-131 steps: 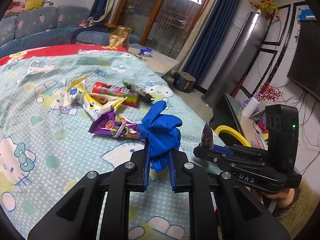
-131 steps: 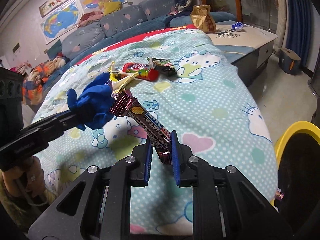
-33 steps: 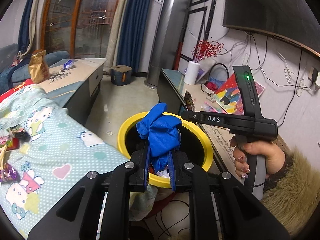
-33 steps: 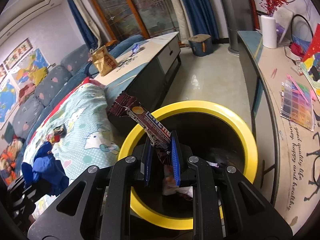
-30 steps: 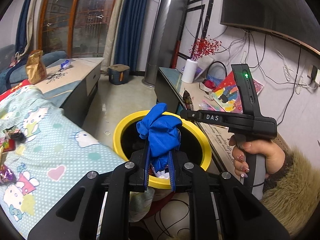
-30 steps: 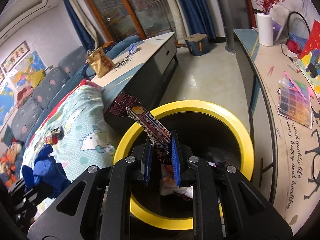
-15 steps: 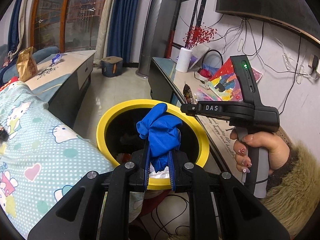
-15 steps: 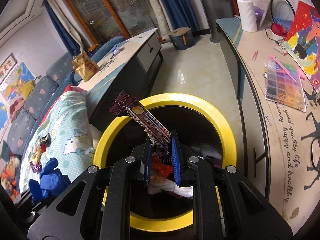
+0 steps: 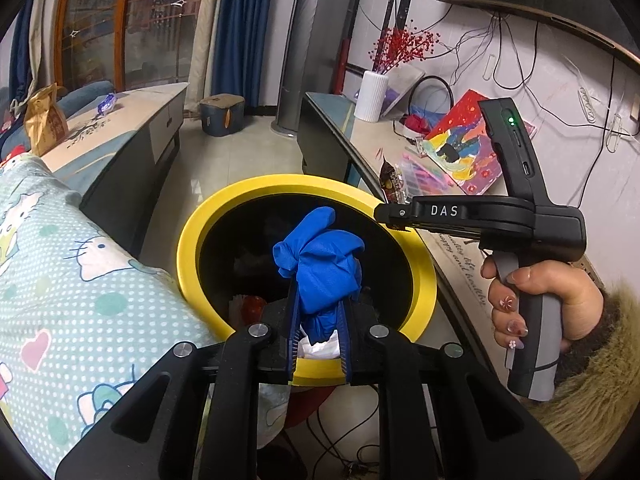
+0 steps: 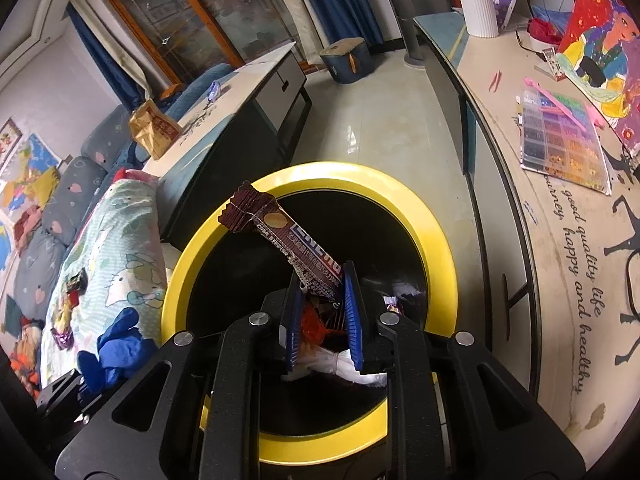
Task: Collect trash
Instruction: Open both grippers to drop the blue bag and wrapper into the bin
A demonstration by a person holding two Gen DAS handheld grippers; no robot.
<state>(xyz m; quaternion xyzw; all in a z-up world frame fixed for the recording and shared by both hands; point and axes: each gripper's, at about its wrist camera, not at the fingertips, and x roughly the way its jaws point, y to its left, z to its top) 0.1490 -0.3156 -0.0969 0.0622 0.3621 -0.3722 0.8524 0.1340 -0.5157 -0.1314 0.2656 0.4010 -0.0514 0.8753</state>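
Note:
A yellow-rimmed black bin stands between the bed and a desk. My left gripper is shut on a crumpled blue glove and hangs over the bin's near edge. My right gripper is over the bin's mouth with a brown snack wrapper standing up between its pads. Its jaws are opening a little, and the pads still touch the wrapper. In the left wrist view the right gripper reaches over the far rim, held by a hand. The glove also shows at the lower left of the right wrist view.
White paper and red scraps lie inside the bin. The bed with a cartoon-cat sheet borders the bin on the left and still carries wrappers. A desk with paintings runs along the right. A low cabinet stands behind.
Both grippers have sunk closer to the bin, which now fills more of each view. The right gripper's pads stand slightly wider apart around the wrapper. The glove stays clamped.

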